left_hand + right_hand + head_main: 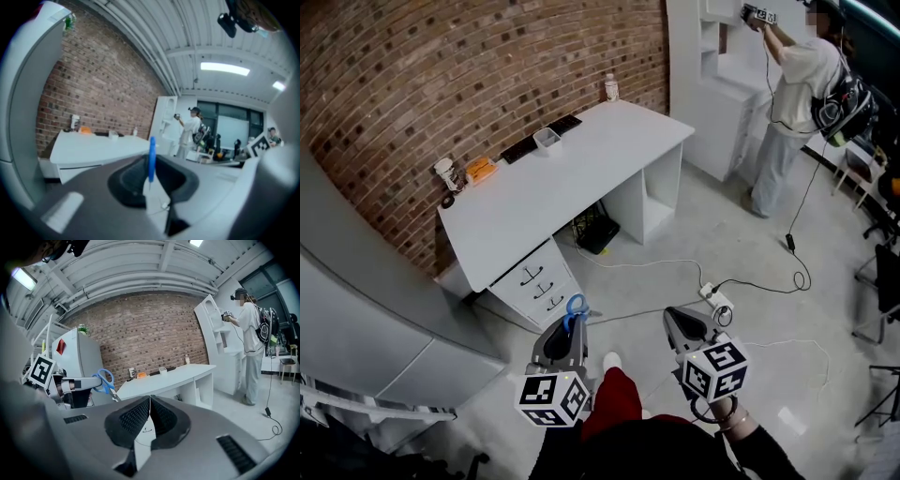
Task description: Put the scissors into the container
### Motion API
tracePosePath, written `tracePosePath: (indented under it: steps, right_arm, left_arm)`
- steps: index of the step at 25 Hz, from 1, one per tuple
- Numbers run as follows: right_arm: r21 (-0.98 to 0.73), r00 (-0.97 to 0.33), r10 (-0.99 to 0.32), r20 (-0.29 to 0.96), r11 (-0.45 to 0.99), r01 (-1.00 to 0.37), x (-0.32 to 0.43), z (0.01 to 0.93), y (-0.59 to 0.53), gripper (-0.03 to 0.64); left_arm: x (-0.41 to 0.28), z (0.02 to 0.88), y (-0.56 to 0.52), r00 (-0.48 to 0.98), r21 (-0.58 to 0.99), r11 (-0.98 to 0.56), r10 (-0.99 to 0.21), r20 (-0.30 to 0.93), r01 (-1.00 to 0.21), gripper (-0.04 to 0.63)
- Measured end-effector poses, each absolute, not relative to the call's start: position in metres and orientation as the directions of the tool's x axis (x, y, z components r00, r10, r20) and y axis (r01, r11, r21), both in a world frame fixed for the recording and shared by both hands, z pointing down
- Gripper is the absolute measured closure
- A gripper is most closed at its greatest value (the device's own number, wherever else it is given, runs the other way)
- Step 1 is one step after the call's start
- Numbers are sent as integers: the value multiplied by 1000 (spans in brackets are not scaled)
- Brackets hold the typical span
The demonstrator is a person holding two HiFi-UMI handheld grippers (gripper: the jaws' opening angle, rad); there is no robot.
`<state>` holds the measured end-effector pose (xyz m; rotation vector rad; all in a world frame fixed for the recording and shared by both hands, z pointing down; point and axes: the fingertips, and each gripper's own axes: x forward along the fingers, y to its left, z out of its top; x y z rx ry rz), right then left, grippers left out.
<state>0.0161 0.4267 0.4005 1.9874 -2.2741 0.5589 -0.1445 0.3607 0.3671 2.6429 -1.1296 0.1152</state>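
Observation:
Blue-handled scissors (576,307) stick up from my left gripper (571,324), which is shut on them. In the left gripper view the blue handle (151,157) stands edge-on between the pads. My right gripper (676,315) hangs beside it over the floor, shut and empty; its jaws meet in the right gripper view (150,398). That view also catches the scissors (106,380) at the left. A small clear container (547,140) sits on the white desk (581,178), well ahead of both grippers. The container is visible from the left gripper (113,134) and from the right gripper (162,370).
On the desk's far edge are a cup (445,172), an orange object (479,170), a black keyboard (539,139) and a bottle (610,87). Drawers (539,278) sit under the desk. A power strip and cables (719,302) lie on the floor. A person (792,98) stands at the white shelf.

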Motion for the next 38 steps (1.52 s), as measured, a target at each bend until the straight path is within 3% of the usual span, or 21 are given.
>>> tracePosePath:
  steps: [38]
  right_arm:
    - [-249,-173,-909,380,79,-965,21,431,169,607]
  left_arm:
    - [-129,408,103,700,282,-641,-668,253,-714,549]
